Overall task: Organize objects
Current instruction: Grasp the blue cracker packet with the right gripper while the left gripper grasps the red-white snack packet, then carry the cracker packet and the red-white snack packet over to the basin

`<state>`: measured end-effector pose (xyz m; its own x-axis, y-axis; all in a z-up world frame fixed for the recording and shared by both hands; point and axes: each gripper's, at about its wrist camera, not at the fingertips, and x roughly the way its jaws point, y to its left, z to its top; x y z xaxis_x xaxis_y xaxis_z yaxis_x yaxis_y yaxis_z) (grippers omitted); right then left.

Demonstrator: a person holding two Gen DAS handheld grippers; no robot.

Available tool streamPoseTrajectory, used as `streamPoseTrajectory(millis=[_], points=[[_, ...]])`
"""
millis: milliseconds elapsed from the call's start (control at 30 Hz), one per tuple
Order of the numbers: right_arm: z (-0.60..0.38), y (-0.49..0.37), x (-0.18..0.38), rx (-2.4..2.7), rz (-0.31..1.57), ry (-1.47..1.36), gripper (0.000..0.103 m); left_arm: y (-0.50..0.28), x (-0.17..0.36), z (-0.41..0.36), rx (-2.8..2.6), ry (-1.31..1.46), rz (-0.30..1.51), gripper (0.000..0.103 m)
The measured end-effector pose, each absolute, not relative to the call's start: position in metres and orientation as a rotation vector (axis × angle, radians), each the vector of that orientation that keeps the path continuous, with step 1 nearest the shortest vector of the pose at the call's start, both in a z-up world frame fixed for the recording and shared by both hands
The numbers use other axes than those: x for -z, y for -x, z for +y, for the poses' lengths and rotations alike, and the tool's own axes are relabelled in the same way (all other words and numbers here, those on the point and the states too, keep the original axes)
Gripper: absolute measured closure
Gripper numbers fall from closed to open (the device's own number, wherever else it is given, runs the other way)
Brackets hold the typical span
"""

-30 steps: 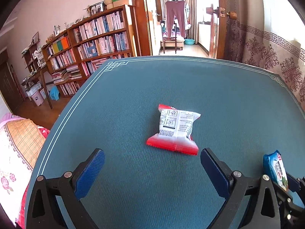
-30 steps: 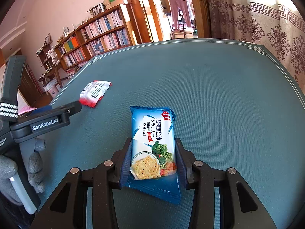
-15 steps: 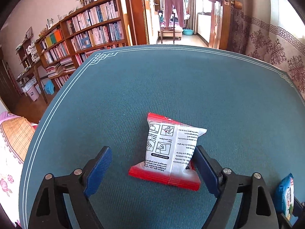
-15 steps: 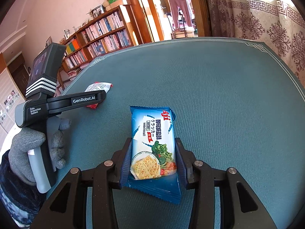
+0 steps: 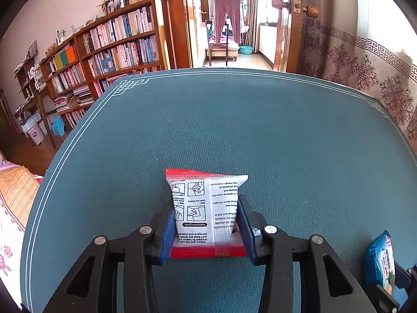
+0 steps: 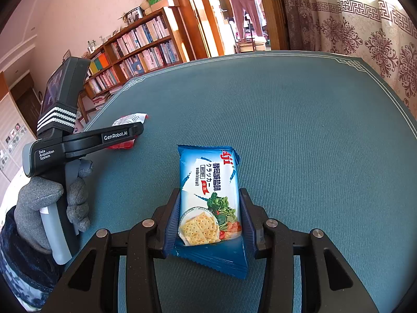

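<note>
With both packets already clamped, each claw carries one item above or on the teal table [image 5: 260, 130]. Left gripper [image 5: 206, 224]: closed on the red-and-white sachet [image 5: 206, 208], its blue pads [image 5: 166, 232] pressing the two long edges; the sachet sits at 6 o'clock in the left wrist view, printed instructions facing up, its far end projecting past the fingertips. Right gripper [image 6: 209, 219]: closed on the blue soda biscuit packet [image 6: 211, 200], held low at 6 o'clock in the right wrist view, its upper half projecting forward. The gloved left hand [image 6: 52, 198] appears at 9 o'clock there. Whether either packet still touches the cloth cannot be told. Risks, as judgement: both wrappers are slick film over soft or brittle contents, so a firm squeeze may crush the crackers, while a light one lets a packet slide out during transfer. No destination container is visible, so placement remains undetermined.
</note>
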<state>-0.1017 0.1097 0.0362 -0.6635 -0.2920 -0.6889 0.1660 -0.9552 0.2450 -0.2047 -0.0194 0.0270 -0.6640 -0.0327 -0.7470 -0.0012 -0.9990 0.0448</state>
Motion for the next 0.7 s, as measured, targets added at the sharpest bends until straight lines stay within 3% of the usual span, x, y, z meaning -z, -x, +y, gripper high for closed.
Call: streamPoseTrajectory(millis=[700], points=[[0.111, 0.077, -0.035, 2.639, -0.278, -1.131, 0.06, 0.121, -0.048, 0.008, 2.954, -1.238, -0.05, 0.059]])
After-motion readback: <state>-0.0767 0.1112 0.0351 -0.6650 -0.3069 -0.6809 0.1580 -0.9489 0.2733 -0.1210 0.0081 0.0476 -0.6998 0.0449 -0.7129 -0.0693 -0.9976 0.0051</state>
